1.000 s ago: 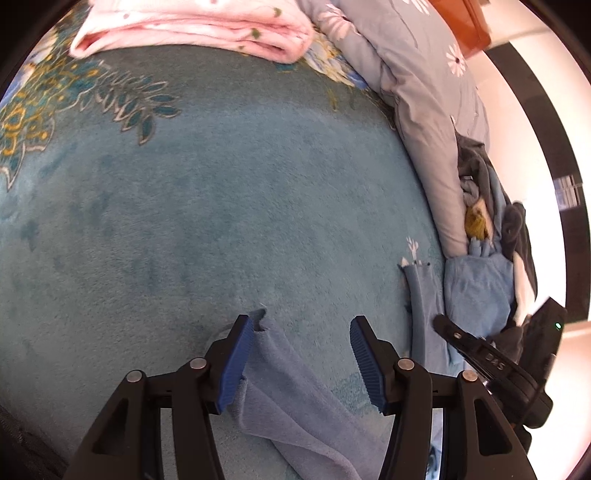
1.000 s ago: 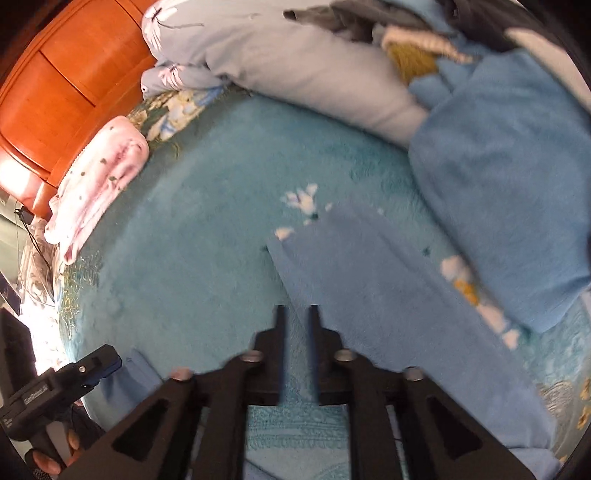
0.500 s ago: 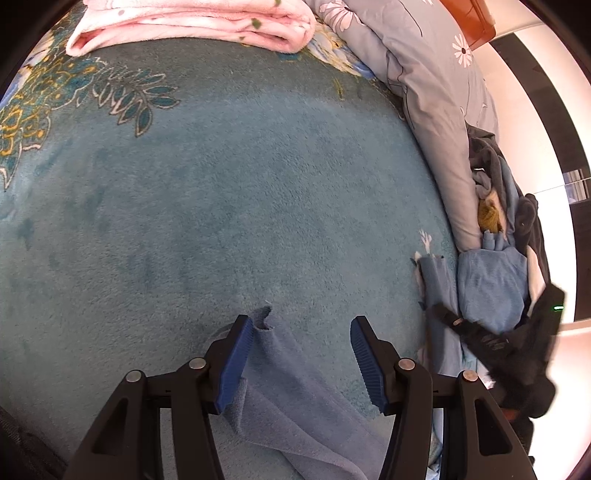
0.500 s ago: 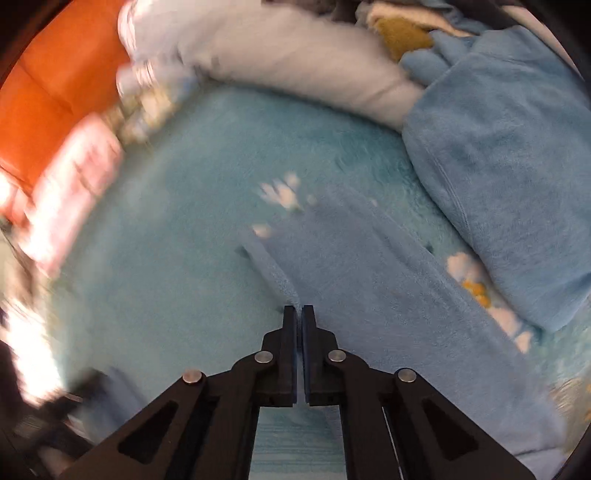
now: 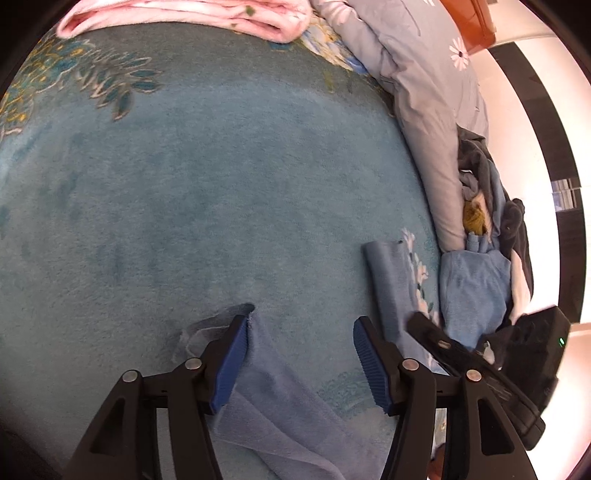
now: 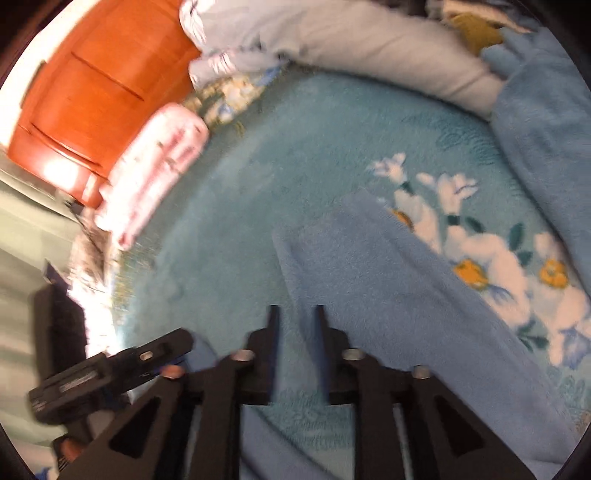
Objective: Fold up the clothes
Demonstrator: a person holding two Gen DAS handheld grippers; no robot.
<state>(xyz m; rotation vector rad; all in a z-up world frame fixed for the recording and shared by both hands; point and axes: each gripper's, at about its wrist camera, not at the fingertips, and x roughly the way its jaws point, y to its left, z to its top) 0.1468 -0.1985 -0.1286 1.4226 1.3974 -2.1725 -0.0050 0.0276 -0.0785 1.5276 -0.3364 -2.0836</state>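
right view motion-blurred; glare washes left view's edge.

1. A teal plush blanket (image 5: 207,177) covered the bed, printed with peacock-feather motifs near its far left corner and white and yellow flowers (image 6: 476,251) near the right edge.
2. A folded pink blanket (image 5: 192,14) lay along the bed's far edge.
3. A grey quilt (image 5: 417,88) with white daisies was bunched along the right edge.
4. An orange-brown wooden headboard (image 6: 85,96) with recessed panels stood behind the far edge, glossy where light struck it.
5. A pale wall (image 5: 517,122) with a dark vertical band rose past the right edge, brightly lit.
6. The right wrist view was blurred.
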